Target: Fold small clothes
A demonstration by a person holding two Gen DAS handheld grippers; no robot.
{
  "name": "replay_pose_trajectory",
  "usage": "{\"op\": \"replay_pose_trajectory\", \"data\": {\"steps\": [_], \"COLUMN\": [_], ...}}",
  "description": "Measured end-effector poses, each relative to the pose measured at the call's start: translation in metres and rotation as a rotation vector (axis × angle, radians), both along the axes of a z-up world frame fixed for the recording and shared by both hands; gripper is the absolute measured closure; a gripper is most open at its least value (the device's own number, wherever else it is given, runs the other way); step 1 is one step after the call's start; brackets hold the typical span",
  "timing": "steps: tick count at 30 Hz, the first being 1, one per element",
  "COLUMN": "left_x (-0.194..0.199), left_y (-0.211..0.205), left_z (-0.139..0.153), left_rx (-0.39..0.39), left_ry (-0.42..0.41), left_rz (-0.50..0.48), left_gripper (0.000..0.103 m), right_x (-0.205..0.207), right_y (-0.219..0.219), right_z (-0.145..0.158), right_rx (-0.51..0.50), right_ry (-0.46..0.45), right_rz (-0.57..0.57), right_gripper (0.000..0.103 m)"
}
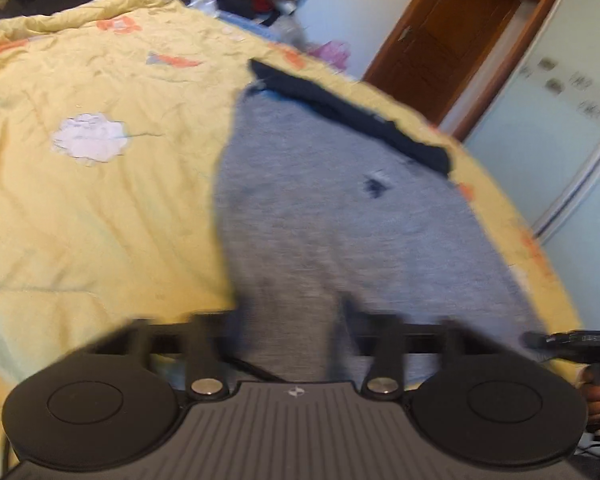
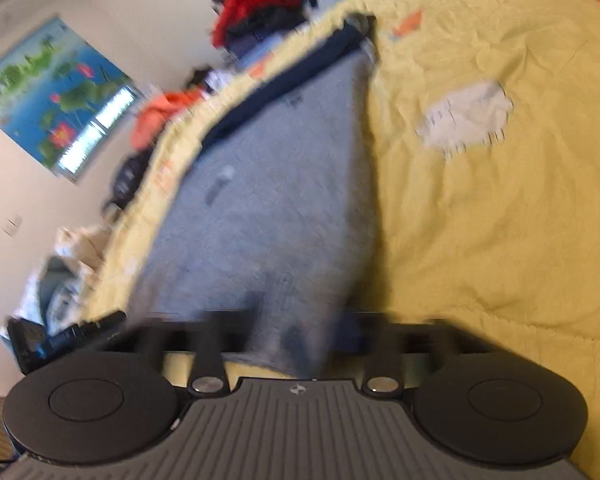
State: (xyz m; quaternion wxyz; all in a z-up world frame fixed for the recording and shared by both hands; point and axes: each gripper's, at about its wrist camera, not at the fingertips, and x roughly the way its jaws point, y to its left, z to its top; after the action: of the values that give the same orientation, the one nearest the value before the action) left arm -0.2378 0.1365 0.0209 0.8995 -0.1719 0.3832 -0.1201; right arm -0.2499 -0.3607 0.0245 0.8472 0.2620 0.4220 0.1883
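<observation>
Garment hem gripped by 2 tools
Left tool [image 1: 288, 320] and right tool [image 2: 296, 320] each clamped on grey garment [image 1: 340, 216] — spread across yellow bed quilt [image 1: 100, 208].

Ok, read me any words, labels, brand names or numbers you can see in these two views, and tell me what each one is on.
No text can be read in either view.
Small white emblem on the tool body: a symbol, no letters.
Dark mark on the grey garment: too blurred to read.
Markings on the other tool at the right edge: too small and blurred.
Wall poster: a picture, no words legible.
</observation>
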Motion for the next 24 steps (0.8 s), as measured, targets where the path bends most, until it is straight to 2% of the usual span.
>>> {"op": "replay_pose_trajectory", "data": {"steps": [1, 2, 4, 8, 12, 14, 15, 16, 18, 19, 20, 21, 22, 24], "left_x": [0.004, 0.006, 0.006, -0.002, -0.004, -0.008, -0.009, -0.009, -0.004, 0.001, 0.006, 0.015, 0.03, 0.066], "left_y": [0.004, 0.011, 0.016, 0.011, 0.012, 0.015, 0.015, 0.016, 0.014, 0.011, 0.005, -0.005, -0.018, -0.05], "left_z": [0.0, 0.0, 0.004, 0.004, 0.007, 0.019, 0.028, 0.038, 0.057, 0.065, 0.07, 0.073, 0.073, 0.068], "left_rx": [0.006, -0.018, 0.001, 0.075, 0.093, 0.141, 0.198, 0.25, 0.282, 0.259, 0.219, 0.185, 0.171, 0.183], "left_ry": [0.017, 0.036, 0.054, 0.046, 0.028, 0.001, -0.018, -0.05, -0.145, -0.204, -0.278, -0.328, -0.34, -0.311], "left_rz": [0.003, 0.0, -0.005, -0.046, -0.034, -0.035, -0.018, 0.007, 0.092, 0.138, 0.167, 0.169, 0.164, 0.144], "left_gripper": [0.092, 0.093, 0.094, 0.095, 0.092, 0.09, 0.087, 0.076, 0.04, 0.011, 0.006, 0.006, 0.006, 0.007], "right_x": [0.0, -0.001, -0.003, -0.006, -0.008, -0.01, -0.011, -0.011, -0.01, -0.006, 0.002, 0.011, 0.025, 0.058], "right_y": [0.0, 0.0, -0.001, -0.024, -0.026, -0.025, -0.026, -0.027, -0.026, -0.021, -0.012, -0.001, 0.013, 0.046], "right_z": [-0.001, 0.001, 0.01, 0.021, 0.011, 0.013, 0.016, 0.022, 0.039, 0.047, 0.054, 0.058, 0.061, 0.06], "right_rx": [-0.006, -0.022, -0.112, -0.182, -0.166, -0.171, -0.167, -0.179, -0.236, -0.261, -0.262, -0.242, -0.216, -0.205], "right_ry": [-0.01, -0.017, -0.041, -0.052, -0.038, -0.043, -0.046, -0.059, -0.141, -0.193, -0.241, -0.28, -0.308, -0.343], "right_rz": [0.004, 0.012, -0.003, -0.044, -0.036, -0.038, -0.036, -0.057, -0.144, -0.179, -0.193, -0.179, -0.155, -0.11], "right_gripper": [0.098, 0.098, 0.097, 0.097, 0.096, 0.084, 0.072, 0.056, 0.039, 0.035, 0.034, 0.034, 0.03, 0.018]}}
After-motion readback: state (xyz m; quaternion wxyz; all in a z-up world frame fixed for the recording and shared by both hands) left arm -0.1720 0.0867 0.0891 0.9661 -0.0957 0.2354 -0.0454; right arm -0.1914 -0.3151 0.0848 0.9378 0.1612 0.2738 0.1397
